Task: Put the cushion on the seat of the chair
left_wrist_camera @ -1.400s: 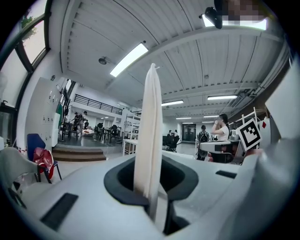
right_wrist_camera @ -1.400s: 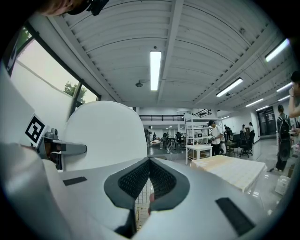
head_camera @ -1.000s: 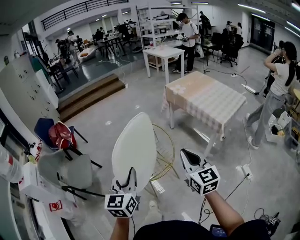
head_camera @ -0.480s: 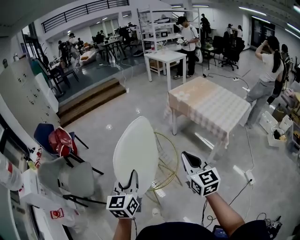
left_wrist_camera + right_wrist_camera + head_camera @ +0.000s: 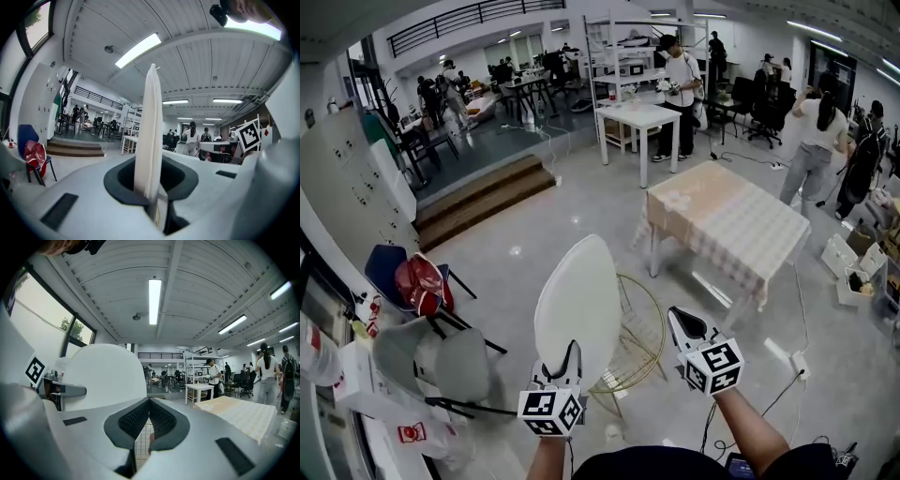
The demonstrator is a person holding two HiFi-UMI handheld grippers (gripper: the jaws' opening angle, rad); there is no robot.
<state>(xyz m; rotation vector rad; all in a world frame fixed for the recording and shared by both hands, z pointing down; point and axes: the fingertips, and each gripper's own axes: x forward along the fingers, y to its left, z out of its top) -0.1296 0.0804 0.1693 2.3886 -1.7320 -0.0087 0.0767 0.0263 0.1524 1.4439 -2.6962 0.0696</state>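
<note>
Since the cushion [image 5: 578,305] stands on edge, pinched only at its bottom rim by the left gripper [image 5: 570,354], I reckon a quick swing could slip it out, or it'd snag the wire chair [image 5: 636,328] just beyond instead of landing flat on it. Left fingers [image 5: 119,185]: nearly closed, clamped on cushion. Right gripper [image 5: 684,323]: fingers together, nothing btwn them.
</note>
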